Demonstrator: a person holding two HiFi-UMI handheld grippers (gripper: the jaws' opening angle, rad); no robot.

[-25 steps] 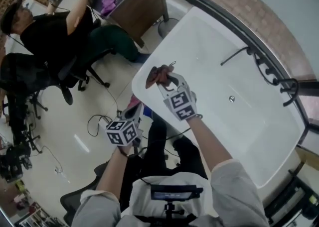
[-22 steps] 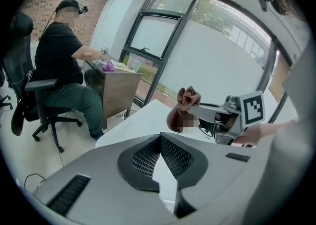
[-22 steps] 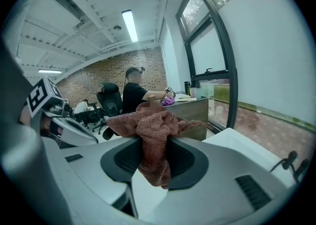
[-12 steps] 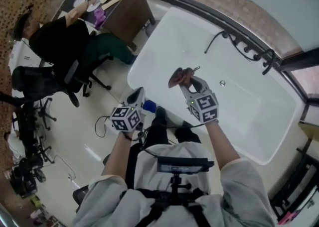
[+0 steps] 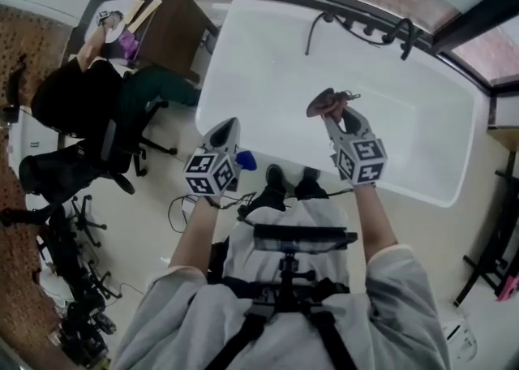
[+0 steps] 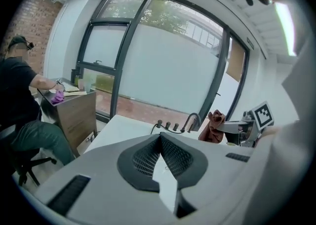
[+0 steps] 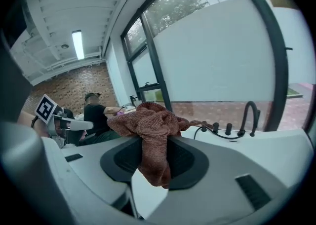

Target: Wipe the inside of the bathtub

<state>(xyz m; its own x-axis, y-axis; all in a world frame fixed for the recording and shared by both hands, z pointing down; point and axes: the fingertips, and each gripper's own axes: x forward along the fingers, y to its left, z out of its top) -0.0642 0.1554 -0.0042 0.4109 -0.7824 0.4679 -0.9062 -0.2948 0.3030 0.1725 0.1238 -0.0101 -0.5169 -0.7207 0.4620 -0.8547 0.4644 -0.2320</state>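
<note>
The right gripper (image 7: pixel 155 142) has its 2 jaws clamped on a bunched brown cloth (image 7: pixel 148 120), held in the air over the near part of the white bathtub (image 5: pixel 268 60). The left gripper (image 6: pixel 160 137) has its 2 jaws closed together on nothing, by the tub's near-left rim. Black taps (image 5: pixel 397 32) line the tub's far side, and 1 person in black (image 5: pixel 69 88) sits at a wooden desk (image 5: pixel 170 32) to the left.

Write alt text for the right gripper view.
The right gripper is shut on a bunched reddish-brown cloth. Behind it are a white bathtub with a black faucet, tall windows and a seated person at left.
</note>
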